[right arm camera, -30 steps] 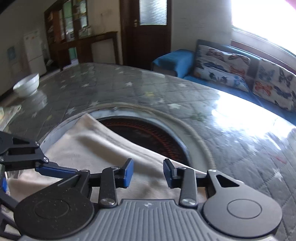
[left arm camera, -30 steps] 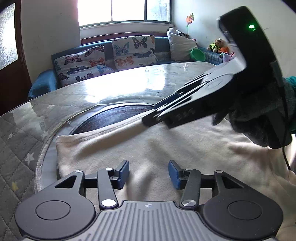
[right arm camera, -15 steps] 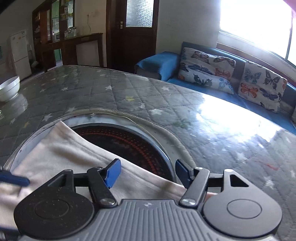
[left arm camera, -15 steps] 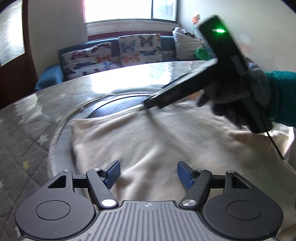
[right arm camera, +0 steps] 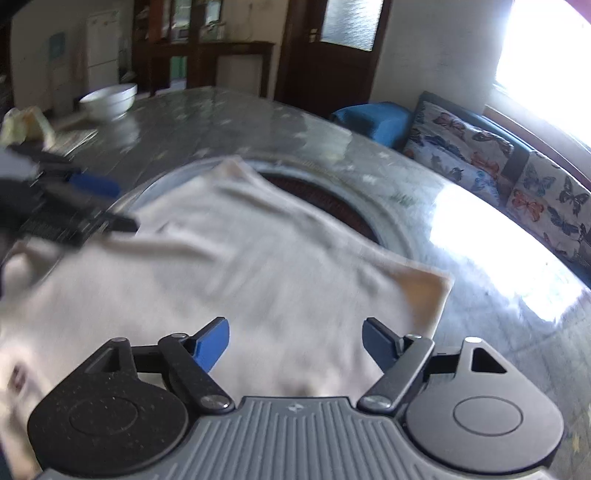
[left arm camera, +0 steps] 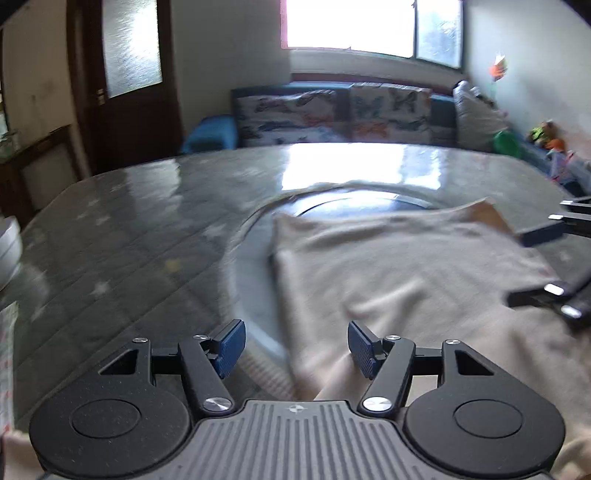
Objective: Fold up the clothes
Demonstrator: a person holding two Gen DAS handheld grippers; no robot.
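The left hand-held gripper (left arm camera: 293, 345) is open, its blue pads spread wide and holding nothing, hovering above the near left edge of the cream garment (left arm camera: 406, 273). The right hand-held gripper (right arm camera: 295, 345) is open too, empty, over the near part of the same garment (right arm camera: 229, 266). The garment lies spread flat on the desk (left arm camera: 147, 229), partly covering a dark round inset (left arm camera: 354, 206) at the desk's middle; one far corner is turned up, showing a tan underside. A white bowl (right arm camera: 109, 98) sits well apart at the desk's far end. Beyond the desk stands a sofa (left arm camera: 343, 110) with butterfly cushions under a bright window (left arm camera: 354, 26).
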